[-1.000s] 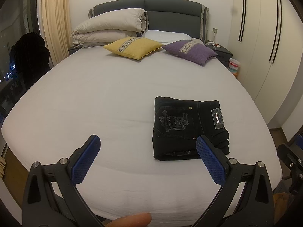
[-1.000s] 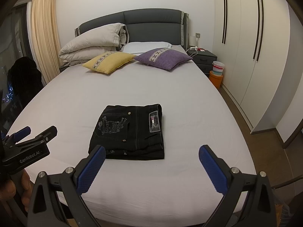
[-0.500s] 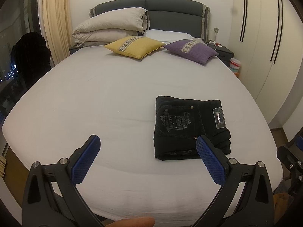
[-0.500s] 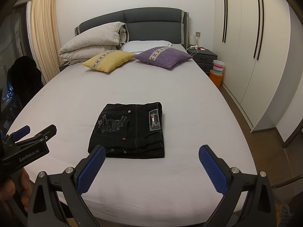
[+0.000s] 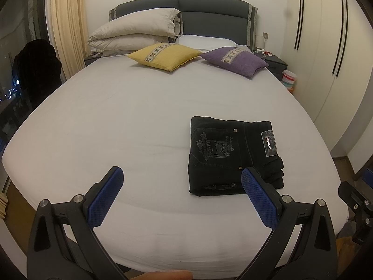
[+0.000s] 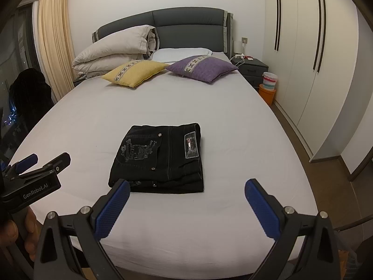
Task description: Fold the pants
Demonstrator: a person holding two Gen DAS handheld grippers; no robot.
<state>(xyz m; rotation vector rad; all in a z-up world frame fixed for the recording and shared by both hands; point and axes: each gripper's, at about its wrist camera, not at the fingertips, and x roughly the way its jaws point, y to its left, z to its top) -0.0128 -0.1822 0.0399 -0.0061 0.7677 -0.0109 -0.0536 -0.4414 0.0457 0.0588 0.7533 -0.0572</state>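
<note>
1. Left tool (image 5: pixel 181 186): blue-padded fingers (image 5: pixel 106 196) spread wide, nothing between them.
2. Right tool (image 6: pixel 186 200): fingers (image 6: pixel 262 207) likewise wide apart, empty.
3. Both tools held level, side by side; left tool visible at left edge of right wrist view.
4. Hand (image 6: pixel 16 231) grips left tool handle.

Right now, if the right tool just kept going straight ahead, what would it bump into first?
Probably the white bed sheet, right beside the folded black pants. The open right tool holds nothing; depth is unclear.
</note>
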